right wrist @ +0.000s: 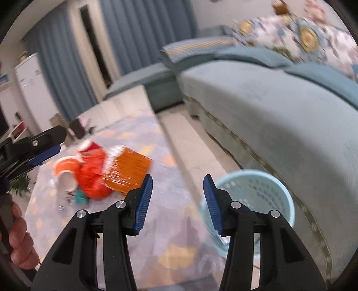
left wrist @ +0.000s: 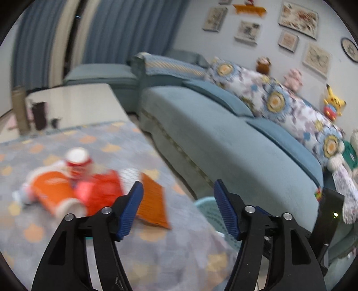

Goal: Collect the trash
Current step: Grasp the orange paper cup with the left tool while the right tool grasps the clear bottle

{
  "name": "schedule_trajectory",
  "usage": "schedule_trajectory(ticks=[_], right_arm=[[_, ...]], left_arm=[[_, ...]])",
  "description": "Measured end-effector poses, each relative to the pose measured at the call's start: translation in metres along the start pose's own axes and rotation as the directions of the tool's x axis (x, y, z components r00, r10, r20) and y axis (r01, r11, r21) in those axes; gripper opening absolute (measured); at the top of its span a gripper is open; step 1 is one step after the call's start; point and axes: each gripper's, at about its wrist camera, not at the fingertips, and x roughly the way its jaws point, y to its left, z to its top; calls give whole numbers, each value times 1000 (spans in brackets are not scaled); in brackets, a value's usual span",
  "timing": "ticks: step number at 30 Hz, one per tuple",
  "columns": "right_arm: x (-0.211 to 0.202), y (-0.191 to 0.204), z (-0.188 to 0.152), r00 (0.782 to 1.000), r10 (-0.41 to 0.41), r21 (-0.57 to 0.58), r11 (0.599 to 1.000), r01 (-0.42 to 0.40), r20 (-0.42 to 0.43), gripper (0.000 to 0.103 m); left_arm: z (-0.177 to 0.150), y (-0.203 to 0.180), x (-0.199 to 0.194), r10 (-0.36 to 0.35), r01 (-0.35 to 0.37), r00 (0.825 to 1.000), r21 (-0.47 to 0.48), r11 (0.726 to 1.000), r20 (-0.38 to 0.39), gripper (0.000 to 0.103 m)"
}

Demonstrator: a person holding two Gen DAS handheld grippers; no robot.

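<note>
Soft, even indoor light fills both views, with no hard shadows. Motion blur smears the orange trash (left wrist: 73,190) and the far curtains (right wrist: 134,33). Fisheye bending curves the sofa (left wrist: 223,138); black corners frame each view.

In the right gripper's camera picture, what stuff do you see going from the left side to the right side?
Left gripper → orange paper cup → red wrapper → orange packet → light blue basket → blue-green sofa.

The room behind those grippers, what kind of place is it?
Most likely a home living room. A long blue-grey sofa with floral cushions runs along the wall, framed pictures hang above it, and plush toys sit on its back.
</note>
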Motion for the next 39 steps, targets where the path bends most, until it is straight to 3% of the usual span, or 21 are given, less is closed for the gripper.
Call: schedule_trajectory(ticks=[6,10,13,22,26,30,34,39], right_arm=[[5,60,7,995,75,-102,992,-69,59,52],[24,90,4,994,93,-146,986,-84,49,55],[36,100,-1,995,97,-167,982,-89,38,55],[70,105,-12,995,92,-154,983,-94,-24,55],[76,104,-13,995,94,-158,983,-98,-36,55],[83,107,-14,993,107,-158,981,-115,-60,55],[89,116,-13,987,133,-167,975,-146,-86,57],[95,131,-12,979,171,-176,966,-189,-112,62]], left_arm=[[7,65,-30,144,-140,988,-84,987,46,76],[1,115,-26,238,-235,971,-160,959,-3,78],[-6,144,-12,265,-272,962,-213,938,-61,78],[-16,185,36,149,-203,973,-338,919,-177,78],[-15,178,55,197,-253,958,-290,923,-209,74],[-16,171,65,231,-285,945,-237,929,-232,61],[-17,169,55,229,-270,954,-227,936,-192,59],[-11,160,15,189,-206,977,-235,950,-93,59]])
